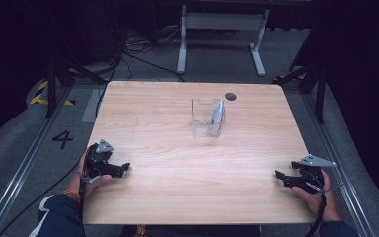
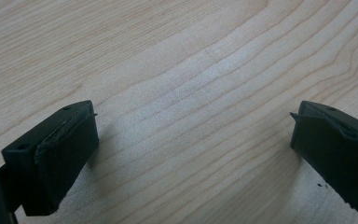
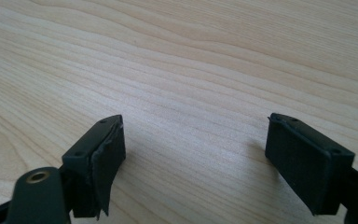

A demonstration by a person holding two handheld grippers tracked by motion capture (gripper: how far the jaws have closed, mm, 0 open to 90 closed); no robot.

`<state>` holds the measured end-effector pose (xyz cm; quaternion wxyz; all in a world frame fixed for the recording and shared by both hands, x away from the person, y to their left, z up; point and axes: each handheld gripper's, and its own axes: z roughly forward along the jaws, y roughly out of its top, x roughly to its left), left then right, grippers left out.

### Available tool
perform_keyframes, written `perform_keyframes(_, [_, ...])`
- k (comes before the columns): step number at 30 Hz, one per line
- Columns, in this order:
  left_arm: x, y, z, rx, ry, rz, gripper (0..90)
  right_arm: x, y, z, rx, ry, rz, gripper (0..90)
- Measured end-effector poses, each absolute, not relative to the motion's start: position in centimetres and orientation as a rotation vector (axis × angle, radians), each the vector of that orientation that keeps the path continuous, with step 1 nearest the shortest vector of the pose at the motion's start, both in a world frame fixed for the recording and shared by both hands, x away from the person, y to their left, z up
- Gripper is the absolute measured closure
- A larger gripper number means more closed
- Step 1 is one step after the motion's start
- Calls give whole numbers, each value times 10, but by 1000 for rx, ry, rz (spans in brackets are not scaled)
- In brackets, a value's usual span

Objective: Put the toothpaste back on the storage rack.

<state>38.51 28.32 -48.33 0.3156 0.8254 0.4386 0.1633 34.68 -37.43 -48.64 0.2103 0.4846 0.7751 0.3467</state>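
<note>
A clear plastic box (image 1: 208,117) with a grey-blue flat piece leaning inside it stands upright near the middle of the wooden table (image 1: 177,163), toward the far side. My left gripper (image 1: 124,168) rests at the table's near left corner, held in a hand, far from the box. In the left gripper view its jaws stand wide apart over bare wood, the left gripper (image 2: 193,135) open and empty. My right gripper (image 1: 279,176) lies at the near right edge, also held in a hand. In its own view the right gripper (image 3: 196,140) is open with nothing between the pads.
A dark round hole (image 1: 231,96) sits in the tabletop behind the box. Beyond the table stands a white desk frame (image 1: 221,34) with cables on the grey floor. Dark tripod legs (image 1: 59,79) flank both far corners.
</note>
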Motion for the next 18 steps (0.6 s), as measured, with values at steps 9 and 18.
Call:
perform_keyframes(9, [386,283,-483,2179,1156,435,6,346,-373,-486,1360,2143,960,200])
perform_keyframes(18, [386,283,-483,2179,1156,434,6,346,-372,-486,1362,2142,959,199])
